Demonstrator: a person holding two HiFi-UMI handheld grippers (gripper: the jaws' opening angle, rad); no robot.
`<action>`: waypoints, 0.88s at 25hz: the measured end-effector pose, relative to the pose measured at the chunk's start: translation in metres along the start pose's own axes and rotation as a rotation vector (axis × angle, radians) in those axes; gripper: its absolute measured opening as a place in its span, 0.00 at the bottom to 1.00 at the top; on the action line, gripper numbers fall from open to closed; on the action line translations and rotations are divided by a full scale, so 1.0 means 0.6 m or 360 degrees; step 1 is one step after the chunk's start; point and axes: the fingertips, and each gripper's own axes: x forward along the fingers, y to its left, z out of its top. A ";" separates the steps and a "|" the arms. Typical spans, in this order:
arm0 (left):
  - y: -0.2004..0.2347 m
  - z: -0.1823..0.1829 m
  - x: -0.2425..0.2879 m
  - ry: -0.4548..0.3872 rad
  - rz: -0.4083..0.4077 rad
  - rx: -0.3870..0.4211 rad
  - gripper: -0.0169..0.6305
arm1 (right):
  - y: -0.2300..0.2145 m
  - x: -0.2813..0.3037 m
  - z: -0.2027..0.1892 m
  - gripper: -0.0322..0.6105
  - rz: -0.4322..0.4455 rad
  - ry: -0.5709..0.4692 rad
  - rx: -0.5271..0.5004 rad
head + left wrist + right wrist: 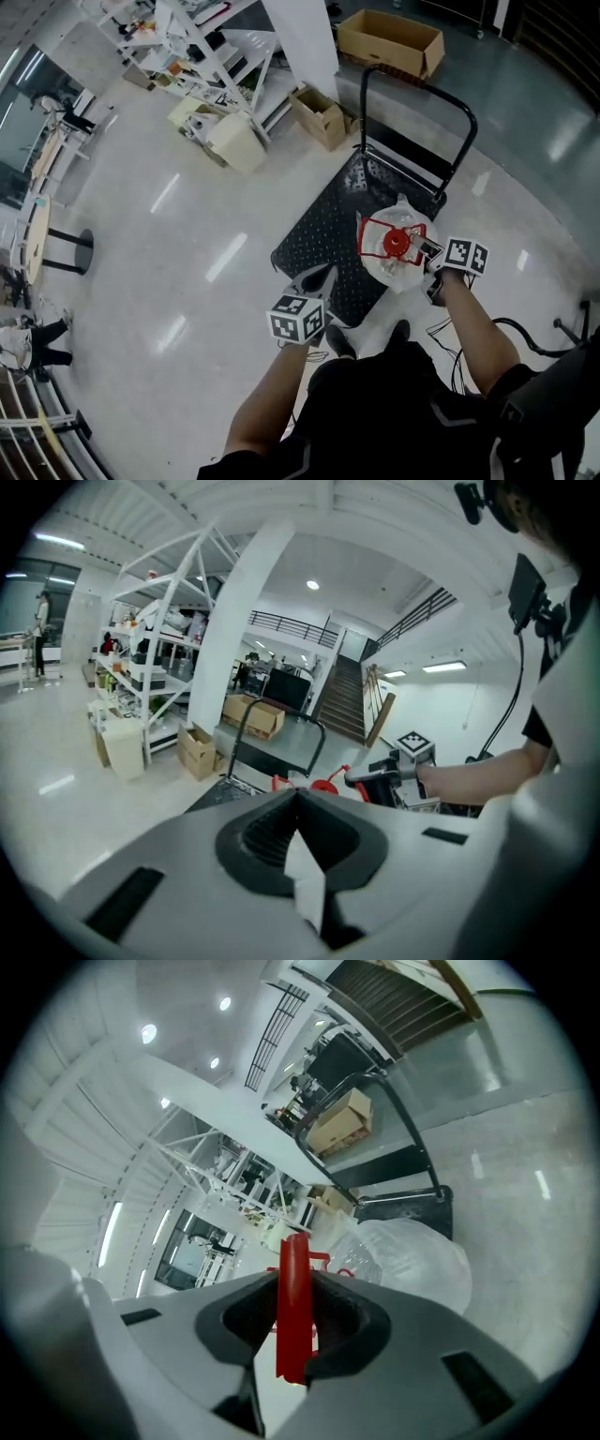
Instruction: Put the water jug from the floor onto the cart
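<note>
Head view: the black cart (323, 234) stands on the floor, with the clear water jug (384, 272) over its near end. Right tongs (427, 251) clamp the jug's red handle (292, 1297). Left tongs (314, 281) are closed together and empty.

water jug (401, 274) clear, milky white, its handle (292, 1307) and cap (397, 242) red | cart (323, 234) black, deck dotted with studs | my left gripper (298, 799) and my right gripper (292, 1283) grey, with black pads (270, 834) | their marker cubes (298, 319) black-and-white squares | cardboard boxes (389, 39) brown | floor (169, 253) pale grey | my shirt (375, 412) black
</note>
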 end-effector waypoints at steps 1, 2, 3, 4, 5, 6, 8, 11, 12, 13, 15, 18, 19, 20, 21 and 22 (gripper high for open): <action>0.020 0.000 -0.016 -0.0021 0.0031 -0.0016 0.02 | 0.021 0.024 -0.006 0.18 0.0022 0.0023 -0.0011; 0.041 0.000 -0.032 -0.0042 0.0061 -0.0035 0.02 | 0.042 0.049 -0.013 0.18 0.0041 0.0048 -0.0023; 0.062 0.000 -0.048 -0.0063 0.0091 -0.0052 0.02 | 0.063 0.074 -0.022 0.18 0.0058 0.0077 -0.0038; 0.081 -0.001 -0.064 -0.0081 0.0119 -0.0067 0.02 | 0.084 0.099 -0.031 0.18 0.0075 0.0108 -0.0053; 0.100 -0.002 -0.079 -0.0095 0.0145 -0.0079 0.02 | 0.105 0.123 -0.042 0.18 0.0091 0.0138 -0.0068; 0.117 -0.005 -0.093 -0.0108 0.0169 -0.0087 0.02 | 0.123 0.147 -0.054 0.18 0.0107 0.0168 -0.0081; 0.151 -0.010 -0.116 -0.0129 0.0215 -0.0103 0.02 | 0.152 0.193 -0.079 0.18 0.0132 0.0222 -0.0101; 0.192 -0.016 -0.147 -0.0163 0.0275 -0.0138 0.02 | 0.188 0.253 -0.114 0.18 0.0156 0.0303 -0.0135; 0.205 -0.019 -0.156 -0.0172 0.0291 -0.0148 0.02 | 0.199 0.271 -0.126 0.18 0.0164 0.0329 -0.0145; 0.217 -0.023 -0.165 -0.0177 0.0306 -0.0157 0.02 | 0.209 0.290 -0.138 0.18 0.0172 0.0353 -0.0154; 0.242 -0.033 -0.181 -0.0183 0.0336 -0.0180 0.02 | 0.225 0.328 -0.160 0.18 0.0183 0.0393 -0.0168; 0.276 -0.049 -0.201 -0.0181 0.0377 -0.0218 0.02 | 0.246 0.379 -0.187 0.19 0.0193 0.0442 -0.0181; 0.287 -0.053 -0.206 -0.0181 0.0388 -0.0229 0.02 | 0.252 0.395 -0.195 0.19 0.0196 0.0455 -0.0188; 0.297 -0.056 -0.210 -0.0182 0.0398 -0.0240 0.02 | 0.257 0.408 -0.201 0.18 0.0198 0.0467 -0.0196; 0.304 -0.059 -0.213 -0.0184 0.0406 -0.0250 0.02 | 0.260 0.419 -0.206 0.19 0.0199 0.0479 -0.0205; 0.308 -0.060 -0.214 -0.0184 0.0413 -0.0259 0.02 | 0.262 0.427 -0.210 0.19 0.0198 0.0492 -0.0214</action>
